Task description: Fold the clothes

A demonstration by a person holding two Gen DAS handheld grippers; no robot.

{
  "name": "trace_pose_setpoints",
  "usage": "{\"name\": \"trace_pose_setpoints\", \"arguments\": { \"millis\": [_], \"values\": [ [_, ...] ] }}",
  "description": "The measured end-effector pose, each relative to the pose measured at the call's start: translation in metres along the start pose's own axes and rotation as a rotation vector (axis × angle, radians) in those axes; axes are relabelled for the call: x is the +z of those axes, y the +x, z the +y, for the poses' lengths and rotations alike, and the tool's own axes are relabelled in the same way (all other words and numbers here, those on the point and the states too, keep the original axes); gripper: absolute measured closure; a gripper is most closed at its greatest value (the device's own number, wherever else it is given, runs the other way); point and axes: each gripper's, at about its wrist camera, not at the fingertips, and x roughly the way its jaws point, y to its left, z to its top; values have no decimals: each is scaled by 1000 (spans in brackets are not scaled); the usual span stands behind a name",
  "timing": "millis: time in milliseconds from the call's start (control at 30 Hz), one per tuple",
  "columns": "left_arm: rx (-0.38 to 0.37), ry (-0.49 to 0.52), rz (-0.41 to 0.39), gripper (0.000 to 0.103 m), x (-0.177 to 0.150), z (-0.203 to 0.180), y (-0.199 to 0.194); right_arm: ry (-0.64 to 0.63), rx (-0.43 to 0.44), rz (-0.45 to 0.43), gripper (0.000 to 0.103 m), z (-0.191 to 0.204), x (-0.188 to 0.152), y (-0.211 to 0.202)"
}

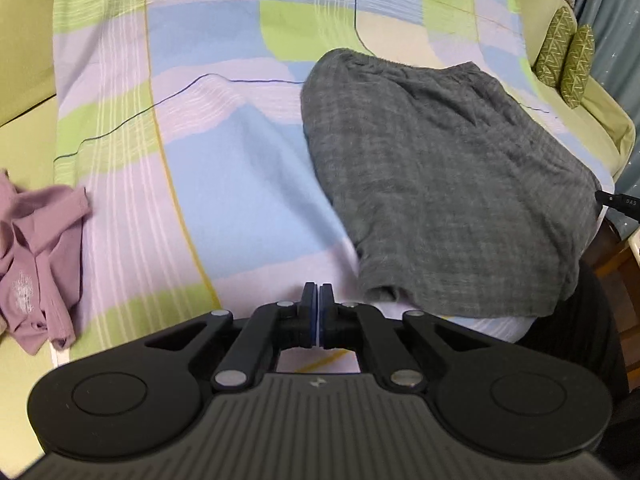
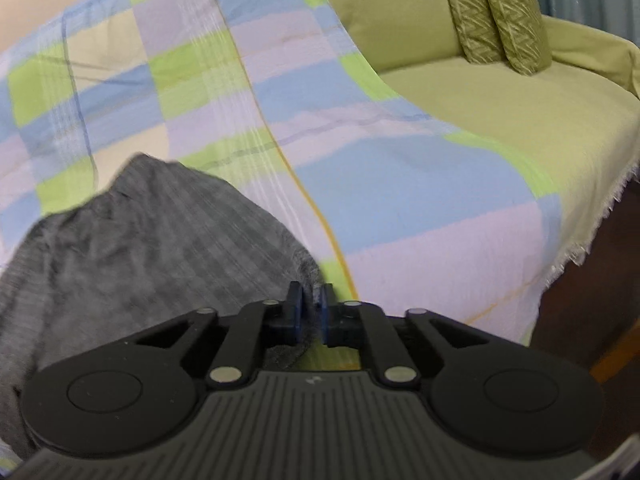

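Observation:
A grey checked garment (image 1: 448,184) lies folded on the checked blanket (image 1: 224,184), to the right of my left gripper (image 1: 317,292). The left gripper is shut and empty, hovering over the blanket near the garment's front left corner. In the right wrist view the same grey garment (image 2: 140,248) fills the lower left. My right gripper (image 2: 311,294) is shut on the garment's near right corner, with grey cloth between its blue pads (image 2: 297,312). This view is blurred.
A crumpled mauve garment (image 1: 36,264) lies at the left edge of the blanket. Two green patterned cushions (image 2: 492,16) stand on the green sofa cover (image 2: 500,112) at the right. The sofa's fringed front edge (image 2: 592,240) drops to dark floor.

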Motion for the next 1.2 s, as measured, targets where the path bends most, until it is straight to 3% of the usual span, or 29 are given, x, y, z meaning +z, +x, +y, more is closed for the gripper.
{"name": "trace_pose_setpoints", "arguments": {
  "millis": [67, 167, 300, 400, 467, 600, 767, 867, 967, 1033, 1200],
  "values": [
    [7, 72, -38, 103, 0, -10, -11, -71, -21, -46, 79, 14, -6, -16],
    [-8, 251, -87, 103, 0, -43, -18, -186, 128, -45, 79, 39, -14, -38],
    [-99, 450, -105, 77, -10, -96, -11, -231, 339, 81, 75, 69, -36, -49],
    [-148, 563, -102, 73, -21, -130, 1, -224, 441, 160, 69, 89, -56, -53],
    [-160, 670, -99, 70, -32, -157, 8, -303, 425, 143, 68, 102, -67, -58],
    [-130, 845, -128, 56, -50, -189, 17, -584, 404, 66, 64, 133, -86, -76],
    [-38, 975, -128, 55, -64, -202, 34, -820, 399, 11, 55, 164, -99, -82],
    [-3, 1011, -98, 61, -68, -203, 43, -922, 387, 6, 55, 180, -106, -78],
    [-32, 956, -79, 68, -65, -195, 37, -1003, 320, 48, 60, 187, -114, -69],
    [-38, 925, -81, 68, -65, -189, 32, -983, 301, 73, 60, 183, -111, -67],
    [-98, 764, -158, 66, -63, -152, -11, -836, 446, 29, 60, 176, -83, -93]
  ]
}}
